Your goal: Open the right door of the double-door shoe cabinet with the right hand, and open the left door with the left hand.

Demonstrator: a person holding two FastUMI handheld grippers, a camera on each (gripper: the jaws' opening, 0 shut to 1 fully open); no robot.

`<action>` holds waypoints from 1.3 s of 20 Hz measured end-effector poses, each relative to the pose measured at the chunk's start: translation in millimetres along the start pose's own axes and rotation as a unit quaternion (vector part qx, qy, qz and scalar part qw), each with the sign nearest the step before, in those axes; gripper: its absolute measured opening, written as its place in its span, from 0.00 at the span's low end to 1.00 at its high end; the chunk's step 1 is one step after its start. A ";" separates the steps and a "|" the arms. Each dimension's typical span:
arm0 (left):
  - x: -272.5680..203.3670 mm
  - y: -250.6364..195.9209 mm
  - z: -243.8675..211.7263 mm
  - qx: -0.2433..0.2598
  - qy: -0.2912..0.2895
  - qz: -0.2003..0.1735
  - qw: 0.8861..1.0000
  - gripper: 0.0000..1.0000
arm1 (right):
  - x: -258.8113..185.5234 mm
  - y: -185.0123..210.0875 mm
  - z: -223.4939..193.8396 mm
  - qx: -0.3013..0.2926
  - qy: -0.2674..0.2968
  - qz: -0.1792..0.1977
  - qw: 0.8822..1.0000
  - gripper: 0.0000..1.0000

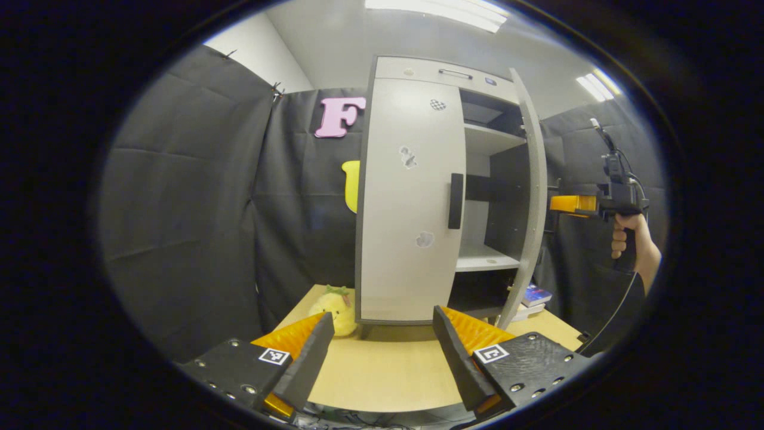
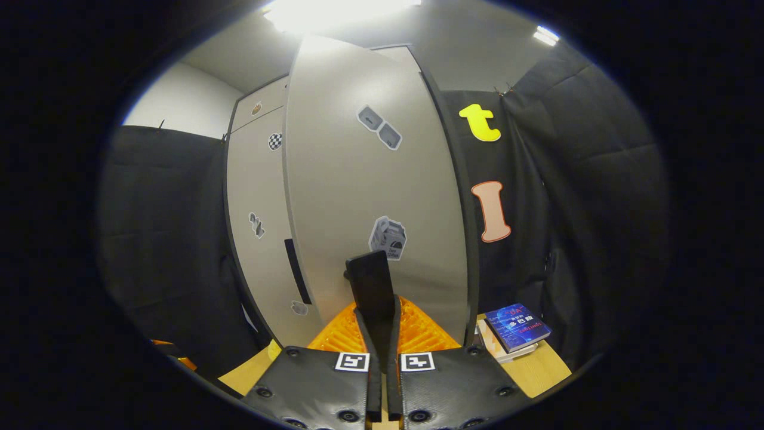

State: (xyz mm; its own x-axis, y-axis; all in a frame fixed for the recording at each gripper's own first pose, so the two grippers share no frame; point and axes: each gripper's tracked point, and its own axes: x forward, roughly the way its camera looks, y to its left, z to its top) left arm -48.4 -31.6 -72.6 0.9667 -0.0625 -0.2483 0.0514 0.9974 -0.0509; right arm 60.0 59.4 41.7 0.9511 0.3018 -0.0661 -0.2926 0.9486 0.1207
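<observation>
- Standing on a wooden table (image 1: 382,370), the shoe cabinet (image 1: 430,197) is straight ahead of the left gripper (image 1: 382,352), which is apart from it with its two fingers spread wide and nothing between them.
- In the left gripper view, the left door (image 1: 409,203) is closed, and its black handle (image 1: 455,200) sits on the door's right edge, higher than the gripper and beyond it.
- The right door (image 1: 531,197) is swung open toward the camera, so the white shelves (image 1: 486,258) and the dark inside of the cabinet are visible.
- The right gripper (image 1: 573,203) is seen there at the outer side of the open door, held by a hand (image 1: 632,242); the door edge hides its fingertips in this view.
- In the right gripper view, the right gripper (image 2: 382,334) has its fingers pressed together on the black handle (image 2: 371,286) of the right door (image 2: 370,191), which rises up between them.
- The cabinet is light grey with dark edges, and small stickers are on both doors.
- The left door (image 2: 256,227) is seen behind the open door, flat and closed.
- A yellow plush toy (image 1: 334,307) lies on the table beside the cabinet's left bottom corner.
- Some books (image 2: 516,328) lie on the table at the cabinet's right side.
</observation>
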 end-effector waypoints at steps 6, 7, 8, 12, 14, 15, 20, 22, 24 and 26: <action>14.4 -27.0 -0.1 -0.014 0.004 -0.031 0.999 0.96 | -12.1 -18.6 1.5 -0.017 -0.006 -0.020 1.000 0.05; 15.7 -28.9 -0.5 -0.012 0.003 -0.032 0.999 0.95 | -15.0 -22.1 1.6 -0.020 -0.007 -0.026 0.999 0.05; 17.0 -30.5 -1.4 -0.011 0.004 -0.034 0.999 0.96 | -16.7 -23.1 2.9 -0.020 -0.008 -0.030 0.999 0.05; 25.1 -38.7 -9.3 -0.018 0.014 -0.039 0.999 0.95 | -24.7 -36.5 4.3 0.001 -0.010 -0.031 0.999 0.05; 29.8 -42.2 -12.2 -0.026 0.020 -0.043 0.999 0.95 | -30.2 -53.7 6.9 0.007 -0.009 -0.039 0.999 0.08; 31.3 -46.7 -13.3 -0.036 0.023 -0.049 0.998 0.95 | -32.8 -59.4 7.0 0.009 -0.010 -0.042 0.999 0.04; 35.7 -58.0 -10.4 -0.065 0.023 -0.055 0.996 0.96 | -42.0 -92.7 13.5 -0.001 -0.012 -0.039 0.999 0.04; 38.4 -65.4 -11.5 -0.056 0.025 -0.057 0.996 0.96 | -44.9 -110.2 16.6 0.012 -0.013 -0.046 0.999 0.04; 42.2 -73.5 -17.7 -0.049 0.035 -0.052 0.997 0.96 | -44.9 -131.3 20.3 0.024 -0.018 -0.058 0.998 0.04; 44.2 -82.9 -19.9 -0.042 0.041 -0.044 0.997 0.96 | -45.6 -134.5 20.2 0.044 -0.012 -0.030 0.999 0.04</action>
State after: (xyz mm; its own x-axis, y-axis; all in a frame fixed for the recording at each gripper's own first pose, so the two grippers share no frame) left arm -15.0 -117.8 -98.6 0.9351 -0.1559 -0.3183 0.1107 0.9816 -0.1554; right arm 58.0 -83.9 48.5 0.9691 0.2411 -0.0524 -0.2259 0.9526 0.2038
